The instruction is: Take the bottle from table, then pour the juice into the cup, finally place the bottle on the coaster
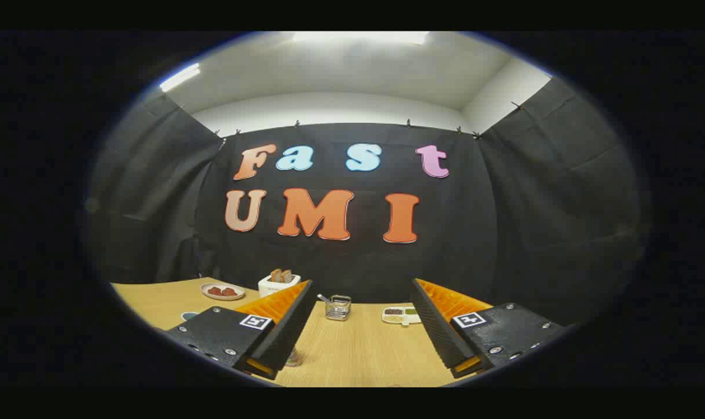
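Peeking from behind the left finger (282, 329) of the wide-apart, empty jaws, a small object (294, 358) stays unidentifiable.

Black cloth walls (533, 221) enclose a wooden table (358, 349) beneath a white ceiling (352, 75) with strip lights (180, 77).

Looks like a staged recording booth, not a real kitchen: black cloth walls (533, 221) clipped up around a wooden table (352, 349), fluorescent ceiling lights (361, 36) overhead.

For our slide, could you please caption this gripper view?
Open hand-held gripper above light wooden table, small wire basket beyond its fingers.
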The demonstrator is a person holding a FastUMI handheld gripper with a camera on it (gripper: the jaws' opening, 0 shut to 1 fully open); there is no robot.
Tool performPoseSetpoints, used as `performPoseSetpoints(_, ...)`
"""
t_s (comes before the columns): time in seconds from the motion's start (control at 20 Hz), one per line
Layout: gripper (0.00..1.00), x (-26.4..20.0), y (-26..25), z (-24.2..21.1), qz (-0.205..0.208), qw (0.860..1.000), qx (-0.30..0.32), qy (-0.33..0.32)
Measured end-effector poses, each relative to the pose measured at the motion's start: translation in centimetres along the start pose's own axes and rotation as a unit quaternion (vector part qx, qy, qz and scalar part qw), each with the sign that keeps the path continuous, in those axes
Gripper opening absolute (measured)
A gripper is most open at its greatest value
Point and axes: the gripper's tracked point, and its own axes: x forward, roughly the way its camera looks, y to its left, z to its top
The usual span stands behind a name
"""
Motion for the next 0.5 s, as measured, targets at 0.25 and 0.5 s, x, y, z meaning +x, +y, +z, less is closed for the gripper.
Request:
performPoseSetpoints(0.25, 0.97, -0.2, 1.3, 0.0, 0.008, 1.0, 0.009, 0.003)
performPoseSetpoints(0.5, 0.97, -0.8, 2.8, 1.7, 0.018, 1.0, 0.005, -0.008)
